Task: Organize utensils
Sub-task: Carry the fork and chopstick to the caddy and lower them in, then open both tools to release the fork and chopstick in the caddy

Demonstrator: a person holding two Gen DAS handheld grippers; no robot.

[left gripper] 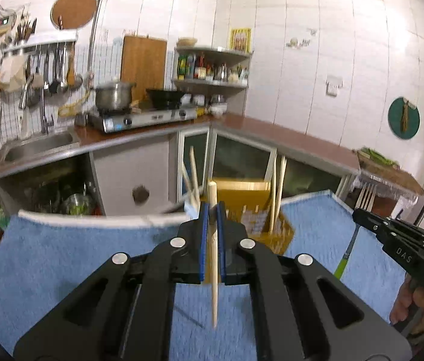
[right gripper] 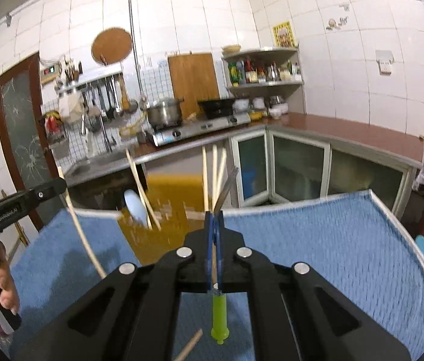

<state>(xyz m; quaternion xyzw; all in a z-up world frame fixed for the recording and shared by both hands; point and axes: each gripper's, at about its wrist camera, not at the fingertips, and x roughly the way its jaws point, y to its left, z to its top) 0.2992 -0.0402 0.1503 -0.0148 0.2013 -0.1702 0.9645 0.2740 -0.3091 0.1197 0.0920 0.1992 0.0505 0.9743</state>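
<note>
My left gripper (left gripper: 213, 210) is shut on a wooden chopstick (left gripper: 213, 270) and holds it above the blue towel (left gripper: 76, 255); it also shows in the right wrist view (right gripper: 84, 240). My right gripper (right gripper: 215, 218) is shut on a green-handled fork (right gripper: 218, 316), tines pointing up and forward (right gripper: 227, 186). The same fork shows in the left wrist view (left gripper: 344, 258) held by the right gripper (left gripper: 362, 219). A yellow utensil holder (left gripper: 257, 204) stands at the towel's far edge with several chopsticks (left gripper: 279, 192) upright in it. In the right wrist view the holder (right gripper: 169, 210) also holds a pale blue spoon (right gripper: 135, 207).
Another chopstick (right gripper: 189, 344) lies on the towel below my right gripper. Behind the table is a kitchen counter (left gripper: 287, 138) with a sink (left gripper: 37, 144), a gas stove (left gripper: 142, 117) with a pot and wok, and glass-door cabinets (right gripper: 299, 168).
</note>
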